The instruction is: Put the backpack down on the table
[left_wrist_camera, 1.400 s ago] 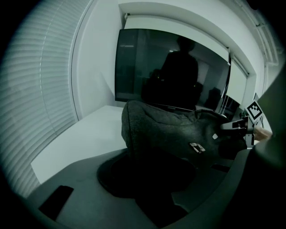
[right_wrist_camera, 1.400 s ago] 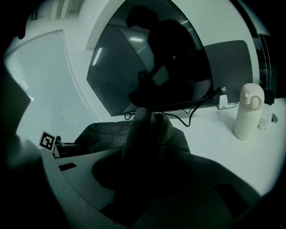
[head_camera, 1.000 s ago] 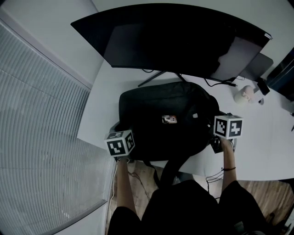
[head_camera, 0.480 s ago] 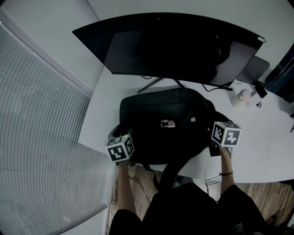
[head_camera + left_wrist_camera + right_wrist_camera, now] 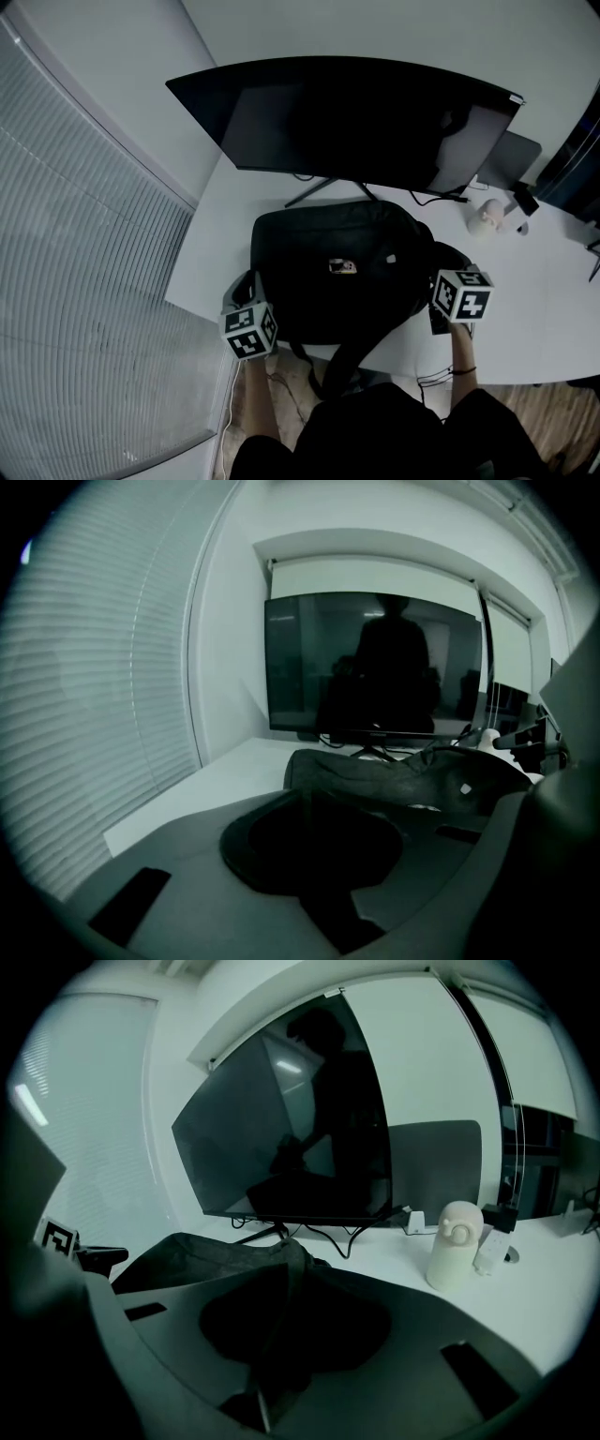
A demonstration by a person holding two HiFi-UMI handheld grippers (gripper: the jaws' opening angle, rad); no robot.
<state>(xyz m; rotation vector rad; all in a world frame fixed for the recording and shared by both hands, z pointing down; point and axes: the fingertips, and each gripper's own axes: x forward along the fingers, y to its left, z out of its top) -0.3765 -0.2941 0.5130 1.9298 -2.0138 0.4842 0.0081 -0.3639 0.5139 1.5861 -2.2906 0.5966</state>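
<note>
Two claws, both narrow. The left gripper [image 5: 305, 803] has just been closing, and its own view shows the jaws drawn almost together with nothing between them; the dark fabric lies beyond the tips, not in them. The right gripper [image 5: 286, 1274] has also just been closing. Its jaws meet along a thin seam, and I can make out no strap or cloth caught there.

Outward from the tips, each claw sits just beside a near corner of the black backpack [image 5: 342, 272], the left at its left corner and the right at its right one. Neither appears to grip it.

The backpack lies flat on the white table [image 5: 217, 251], near the front edge and just in front of the stand of the curved monitor [image 5: 356, 122]. One shoulder strap [image 5: 349, 361] hangs over the table edge toward the person. A small white bottle [image 5: 455, 1241] stands well apart to the right, and window blinds [image 5: 84, 281] fill the left side.

By my reading, the task is as good as done: the bag rests on the table under its own weight, unheld. What is left is small, only drawing both claws clear, and perhaps tucking up the dangling strap.
</note>
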